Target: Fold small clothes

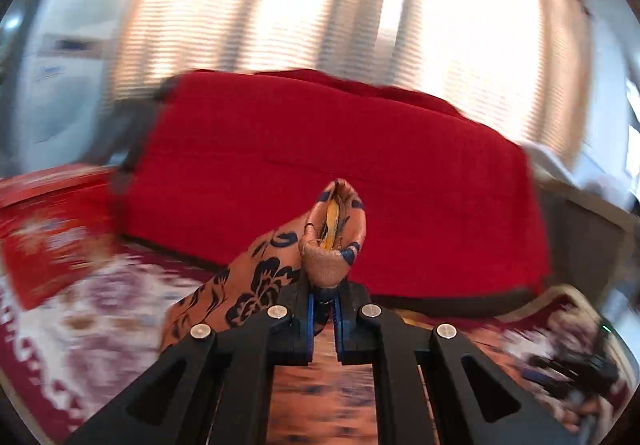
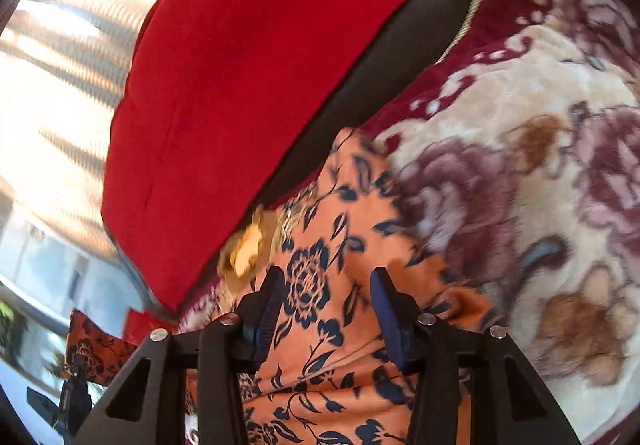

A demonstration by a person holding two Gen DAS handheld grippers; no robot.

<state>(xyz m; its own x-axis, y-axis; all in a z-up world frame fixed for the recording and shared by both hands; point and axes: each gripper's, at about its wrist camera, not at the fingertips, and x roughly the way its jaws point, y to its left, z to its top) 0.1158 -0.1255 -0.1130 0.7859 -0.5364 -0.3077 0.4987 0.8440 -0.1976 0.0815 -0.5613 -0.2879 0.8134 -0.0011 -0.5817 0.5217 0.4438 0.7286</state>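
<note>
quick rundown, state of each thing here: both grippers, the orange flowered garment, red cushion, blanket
left gripper: shut on the orange floral garment, a bunched fold lifted
right gripper: open, jaws apart over the cloth
orange floral garment: partly spread on the blanket, one part raised
red cushion: propped behind the garment
floral blanket: spread flat under the garment

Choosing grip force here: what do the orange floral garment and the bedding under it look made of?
Orange floral garment: thin, smooth woven fabric, maybe synthetic; it bunches tightly where the left gripper pinches it. Floral blanket: thick plush fleece with fuzzy pile, blurred.
</note>
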